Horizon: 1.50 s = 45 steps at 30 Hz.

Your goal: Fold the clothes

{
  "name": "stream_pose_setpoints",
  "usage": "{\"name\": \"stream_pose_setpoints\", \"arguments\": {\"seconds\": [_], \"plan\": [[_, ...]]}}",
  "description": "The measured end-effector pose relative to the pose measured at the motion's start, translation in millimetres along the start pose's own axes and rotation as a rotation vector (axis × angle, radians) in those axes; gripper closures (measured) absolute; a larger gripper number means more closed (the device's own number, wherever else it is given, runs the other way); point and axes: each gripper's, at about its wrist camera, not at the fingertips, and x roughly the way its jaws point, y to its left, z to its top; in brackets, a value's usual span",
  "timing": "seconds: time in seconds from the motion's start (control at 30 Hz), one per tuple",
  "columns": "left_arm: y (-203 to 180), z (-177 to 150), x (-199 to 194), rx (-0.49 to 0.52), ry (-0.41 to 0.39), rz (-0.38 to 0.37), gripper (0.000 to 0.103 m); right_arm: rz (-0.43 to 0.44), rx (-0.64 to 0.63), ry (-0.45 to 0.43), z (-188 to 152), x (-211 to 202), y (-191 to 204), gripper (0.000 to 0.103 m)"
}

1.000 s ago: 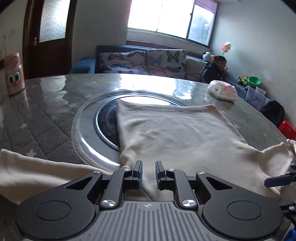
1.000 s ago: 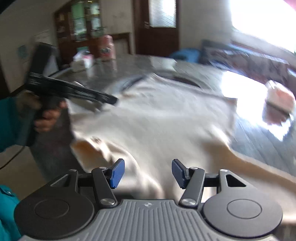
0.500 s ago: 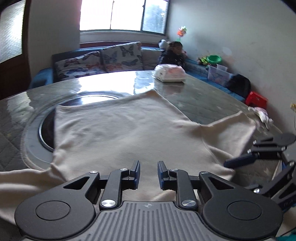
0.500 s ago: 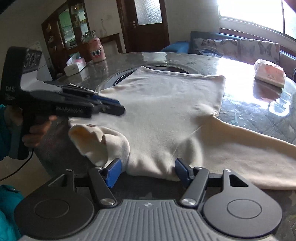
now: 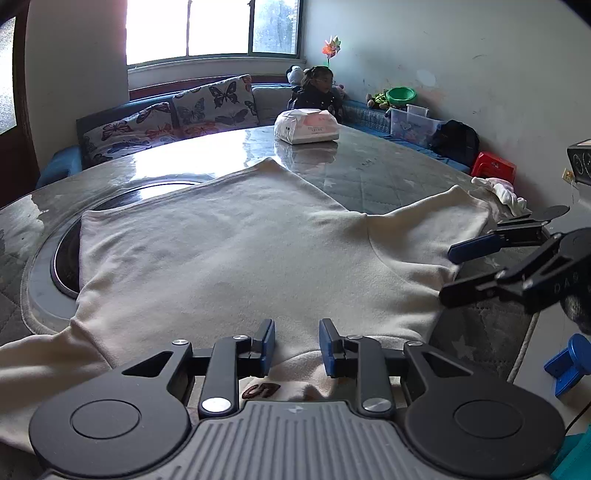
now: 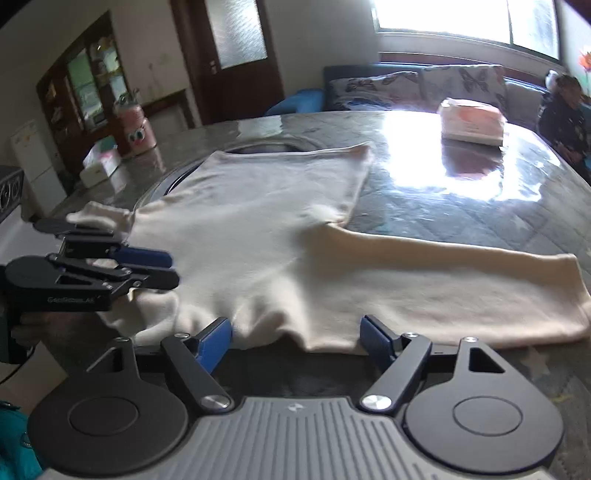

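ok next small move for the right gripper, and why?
Probably ease the right gripper forward and close on the cream sweater shoulder edge between its pads. It is open, empty, and the sleeve lies flat, unfolded.

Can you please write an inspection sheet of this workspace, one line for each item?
Surface: round table, quilted cover under a glossy sheet, with a dark round inset.
Job's things: cream sweater spread flat, right sleeve laid out sideways, collar at the near edge.
Clutter: tissue pack; pink jar; white box; small white cloth at the table edge.
Grippers: left gripper open over the collar; right gripper open wide at the near hem; neither holds cloth.
Cables: thin dark cable below the left gripper's handle.
Surroundings: sofa with butterfly cushions, window, a seated person, red stool.
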Motion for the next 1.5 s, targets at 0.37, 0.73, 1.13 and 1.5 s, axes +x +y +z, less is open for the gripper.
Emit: {"name": "stream_pose_setpoints", "arguments": {"seconds": [0.37,0.73,1.13,1.5], "plan": [[1,2,3,0.020,0.009,-0.009,0.069,-0.200,0.145,-0.088,-2,-8,-53,0.016],[-9,21,-1,0.028,0.025,-0.039,0.057,-0.315,0.208,-0.185,-18,-6,-58,0.000],[-35,47,15,0.041,0.022,-0.054,0.055,-0.286,0.209,-0.234,-24,-10,-60,0.000],[-46,49,32,0.028,0.052,-0.044,0.055,-0.282,0.175,-0.229,-25,-9,-59,0.000]]}}
